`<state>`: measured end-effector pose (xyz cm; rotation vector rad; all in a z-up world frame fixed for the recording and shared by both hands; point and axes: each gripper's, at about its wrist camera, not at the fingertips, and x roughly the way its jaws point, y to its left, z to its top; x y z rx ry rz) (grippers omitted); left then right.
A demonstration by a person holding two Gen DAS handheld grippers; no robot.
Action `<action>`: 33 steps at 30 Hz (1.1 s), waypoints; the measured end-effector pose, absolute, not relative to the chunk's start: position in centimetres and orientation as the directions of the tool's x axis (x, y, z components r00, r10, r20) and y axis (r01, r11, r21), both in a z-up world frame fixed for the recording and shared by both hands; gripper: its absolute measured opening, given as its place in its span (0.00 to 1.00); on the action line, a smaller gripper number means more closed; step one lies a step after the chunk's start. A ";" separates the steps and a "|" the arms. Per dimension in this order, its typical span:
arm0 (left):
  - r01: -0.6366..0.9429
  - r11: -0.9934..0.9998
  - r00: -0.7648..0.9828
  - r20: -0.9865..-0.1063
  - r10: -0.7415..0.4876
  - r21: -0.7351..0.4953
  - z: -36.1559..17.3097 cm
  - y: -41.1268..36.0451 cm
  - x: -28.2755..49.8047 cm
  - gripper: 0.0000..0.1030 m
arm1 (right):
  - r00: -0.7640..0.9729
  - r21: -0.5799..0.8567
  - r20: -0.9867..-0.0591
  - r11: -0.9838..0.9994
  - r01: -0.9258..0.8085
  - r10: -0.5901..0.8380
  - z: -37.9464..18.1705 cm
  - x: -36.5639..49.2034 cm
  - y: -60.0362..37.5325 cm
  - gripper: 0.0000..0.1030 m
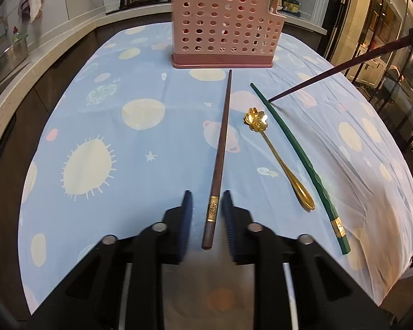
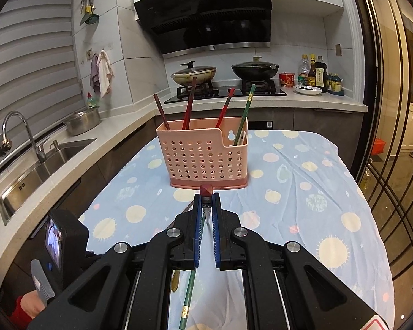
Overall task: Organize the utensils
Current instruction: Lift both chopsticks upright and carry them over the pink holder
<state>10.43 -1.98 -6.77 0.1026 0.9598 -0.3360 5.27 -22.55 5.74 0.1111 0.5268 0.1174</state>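
Perforated pink plastic caddy (image 2: 203,159) on cloth | left gripper (image 1: 206,200) angled down, pads apart, flanking dark wooden chopstick (image 1: 220,151) | right gripper (image 2: 206,206) pinching red-tipped chopstick (image 2: 206,192)

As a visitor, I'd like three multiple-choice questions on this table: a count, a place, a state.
1. Chopsticks standing in the pink holder: A two, B four, C seven.
2. The gold spoon lies: A between brown chopstick and green chopstick, B inside the holder, C under the holder.
3. The right gripper is: A open, B shut on a dark red chopstick, C shut on the spoon.
Key: B, four sticks rise above its rim; A, one chopstick on each side; B, pads pinch its shaft.
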 end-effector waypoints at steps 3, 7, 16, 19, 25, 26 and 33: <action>0.341 0.936 0.511 -0.817 -0.266 -0.091 -6.3 -1.8 10.5 0.07 | 0.857 0.134 -0.496 0.988 -0.081 0.138 5.7 5.2 -22.6 0.06; 0.355 0.929 0.537 -0.790 -0.296 -0.107 -4.1 -1.6 10.1 0.07 | 0.866 0.123 -0.483 0.989 -0.082 0.131 6.4 5.5 -22.7 0.06; 0.394 0.916 0.700 -0.623 -0.349 -0.071 6.9 -1.1 12.7 0.07 | 0.903 0.092 -0.405 0.989 -0.114 0.141 10.5 8.7 -23.4 0.06; 0.389 0.920 0.753 -0.562 -0.342 -0.039 10.6 -1.3 14.3 0.07 | 0.913 0.090 -0.382 0.989 -0.120 0.146 12.1 10.5 -23.9 0.06; 0.368 0.930 0.823 -0.467 -0.324 0.003 16.4 -2.1 17.7 0.07 | 0.935 0.093 -0.315 0.986 -0.141 0.163 16.1 13.7 -24.2 0.06; 0.365 0.931 0.830 -0.455 -0.322 0.008 17.3 -2.2 18.3 0.07 | 0.938 0.094 -0.306 0.985 -0.144 0.166 16.8 14.3 -24.2 0.06; 0.349 0.937 0.877 -0.361 -0.316 0.026 22.8 -3.5 21.4 0.07 | 0.955 0.119 -0.244 0.982 -0.144 0.170 21.3 19.5 -24.5 0.06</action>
